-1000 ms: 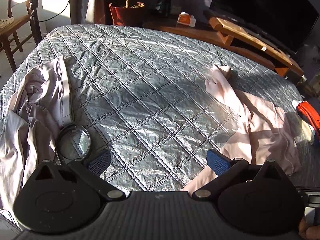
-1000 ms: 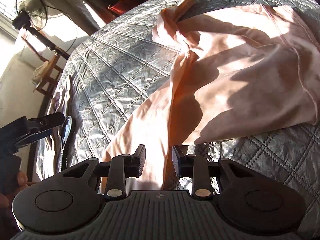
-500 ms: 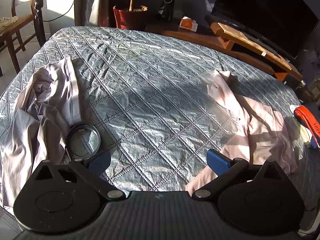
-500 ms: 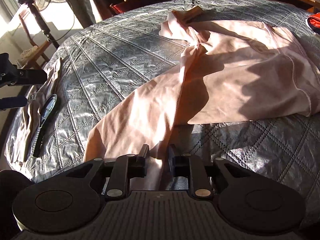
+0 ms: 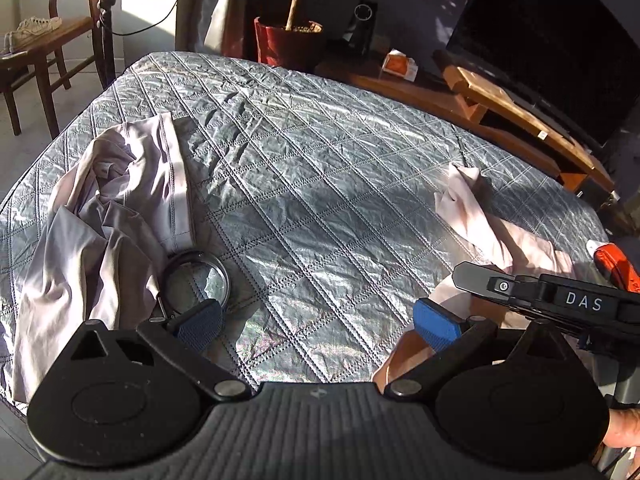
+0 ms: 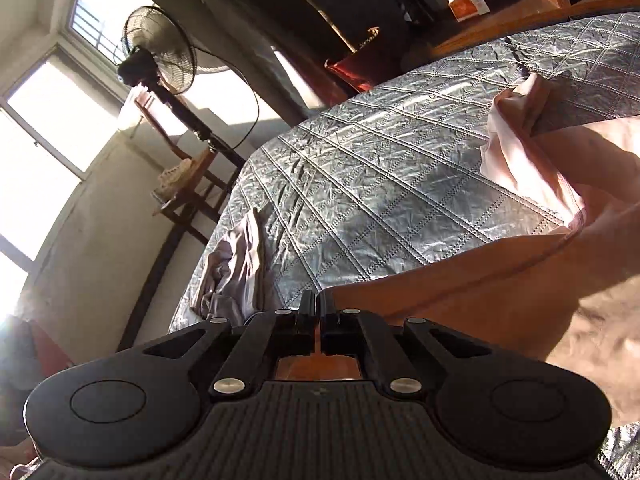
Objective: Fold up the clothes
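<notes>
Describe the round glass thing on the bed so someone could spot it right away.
On the silver quilted bedspread, look to the crumpled lilac-grey garment at its left side. Against that garment's near edge lies a black-rimmed round magnifying glass, the only rigid, circular, see-through object there.

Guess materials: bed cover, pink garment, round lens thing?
Bed cover: looks like a thin synthetic quilt, silvery sheen, crinkled, diamond stitching.
Pink garment: soft matte knit, probably cotton blend; drapes in loose folds, hemmed edge.
Magnifying glass: clear glass or plastic lens in a dark rim; which one is unclear.
</notes>
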Demonstrator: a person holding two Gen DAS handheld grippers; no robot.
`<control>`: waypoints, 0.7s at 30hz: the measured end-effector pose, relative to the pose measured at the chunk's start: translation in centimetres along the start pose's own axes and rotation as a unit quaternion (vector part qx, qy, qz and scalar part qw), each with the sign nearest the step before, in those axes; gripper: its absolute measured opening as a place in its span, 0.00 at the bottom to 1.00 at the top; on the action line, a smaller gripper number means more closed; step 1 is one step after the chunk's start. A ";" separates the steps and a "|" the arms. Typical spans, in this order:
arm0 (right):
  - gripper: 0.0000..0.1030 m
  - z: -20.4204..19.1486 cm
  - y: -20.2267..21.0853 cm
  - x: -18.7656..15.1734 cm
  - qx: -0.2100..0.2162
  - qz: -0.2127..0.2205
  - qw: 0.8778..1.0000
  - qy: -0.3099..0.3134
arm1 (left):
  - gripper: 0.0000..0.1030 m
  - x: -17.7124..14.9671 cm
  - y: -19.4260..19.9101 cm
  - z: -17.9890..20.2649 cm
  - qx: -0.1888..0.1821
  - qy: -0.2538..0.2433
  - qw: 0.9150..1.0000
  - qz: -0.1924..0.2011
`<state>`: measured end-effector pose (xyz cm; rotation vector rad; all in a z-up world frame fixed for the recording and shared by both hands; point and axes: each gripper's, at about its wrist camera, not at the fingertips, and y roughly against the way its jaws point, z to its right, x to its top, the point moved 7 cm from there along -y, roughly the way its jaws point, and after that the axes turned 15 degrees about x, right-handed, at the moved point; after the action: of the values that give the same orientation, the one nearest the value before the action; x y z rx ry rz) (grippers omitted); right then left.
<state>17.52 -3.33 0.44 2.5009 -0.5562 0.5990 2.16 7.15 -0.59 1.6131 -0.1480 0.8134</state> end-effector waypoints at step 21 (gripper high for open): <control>0.17 5.4 -0.7 -5.9 -0.126 -0.128 0.977 0.115 | 0.99 0.2 -5.8 4.9 0.018 -0.032 0.999 -0.039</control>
<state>14.65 -4.22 -7.00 2.1805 -0.2040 0.6614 7.41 4.08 -5.14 1.6692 -0.1148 0.7086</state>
